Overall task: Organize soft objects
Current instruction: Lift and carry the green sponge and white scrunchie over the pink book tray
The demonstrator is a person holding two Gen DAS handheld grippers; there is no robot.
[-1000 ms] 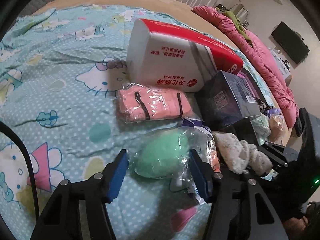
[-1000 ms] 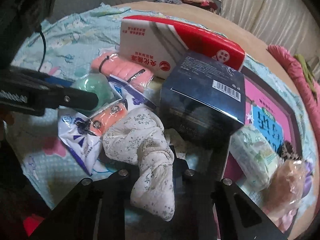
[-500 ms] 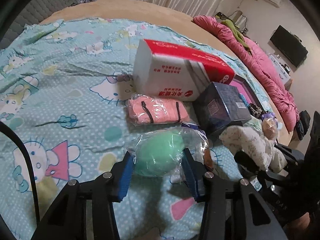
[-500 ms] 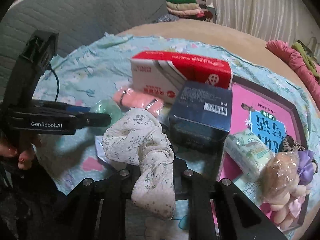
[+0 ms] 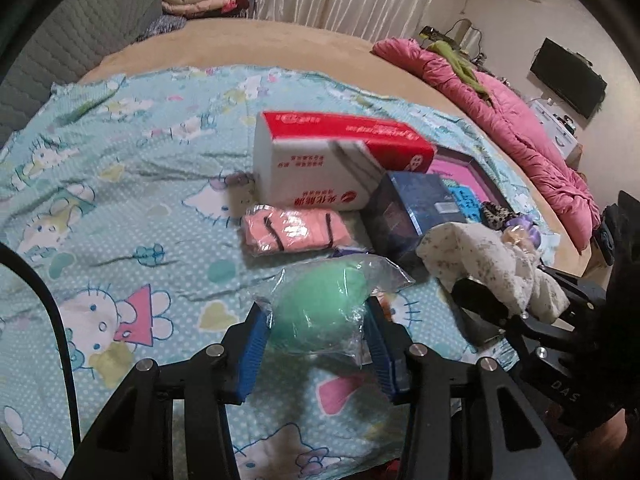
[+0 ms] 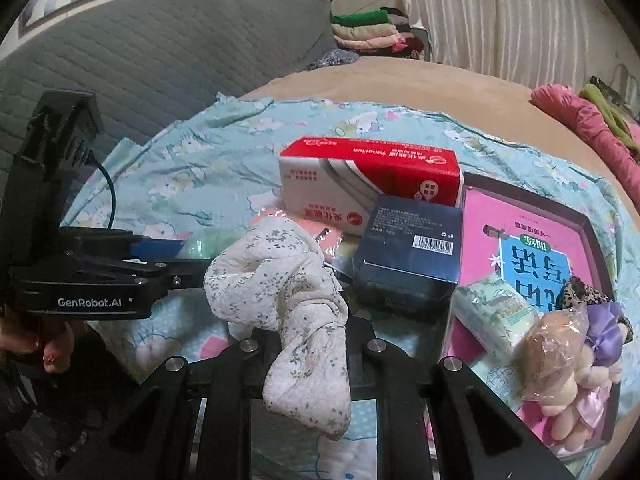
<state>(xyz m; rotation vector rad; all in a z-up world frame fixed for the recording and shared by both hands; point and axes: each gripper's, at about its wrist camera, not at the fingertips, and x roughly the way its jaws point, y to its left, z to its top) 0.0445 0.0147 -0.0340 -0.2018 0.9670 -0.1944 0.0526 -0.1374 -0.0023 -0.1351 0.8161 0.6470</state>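
My left gripper (image 5: 316,332) is shut on a green soft ball in a clear plastic bag (image 5: 320,312) and holds it above the cartoon bedsheet (image 5: 120,200). My right gripper (image 6: 304,332) is shut on a cream floral cloth (image 6: 288,292), which drapes over its fingers; the cloth also shows in the left wrist view (image 5: 492,268). A pink bagged cloth pack (image 5: 296,232) lies on the sheet behind the ball. A bagged plush doll (image 6: 560,364) and a pale green soft pack (image 6: 496,312) lie at the right.
A red-and-white tissue box (image 5: 336,164) and a dark blue box (image 5: 416,208) stand on the bed. A pink book in a dark tray (image 6: 532,236) lies right of them. A pink quilt (image 5: 500,96) lies along the bed's far right. Folded clothes (image 6: 368,32) are stacked behind.
Both grippers have risen and pulled back from the pile, the left one lifting the bagged green ball, the right one lifting the floral cloth. The left jaws closed in on the ball.
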